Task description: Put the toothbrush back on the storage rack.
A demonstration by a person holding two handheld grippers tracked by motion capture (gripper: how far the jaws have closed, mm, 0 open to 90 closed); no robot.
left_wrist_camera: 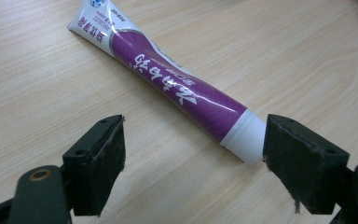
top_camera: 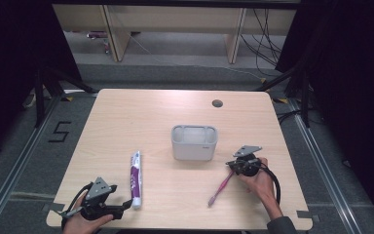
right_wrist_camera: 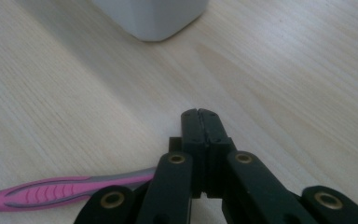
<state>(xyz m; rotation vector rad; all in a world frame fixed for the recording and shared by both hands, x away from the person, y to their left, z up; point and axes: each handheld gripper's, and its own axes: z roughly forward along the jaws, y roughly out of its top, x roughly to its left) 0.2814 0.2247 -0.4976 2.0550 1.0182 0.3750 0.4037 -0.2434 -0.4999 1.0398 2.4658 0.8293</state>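
Two grippers are at work: the left gripper (top_camera: 122, 208) stands spread wide at the cap end of the purple toothpaste tube (top_camera: 135, 179), gripping nothing. Centre, a grey holder (top_camera: 194, 142) waits. The right gripper (top_camera: 232, 167) is clamped on the pink toothbrush (top_camera: 220, 188); I'd lift it gently, tip it upright, then lower it inside.

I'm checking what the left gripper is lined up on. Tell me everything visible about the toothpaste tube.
The toothpaste tube is a soft plastic-looking tube, purple with white lettering, a white flat crimped tail and a white cap. It lies flat on the wooden table, cap toward the person. The left gripper stands open, its right pad right at the cap; whether it touches is unclear.
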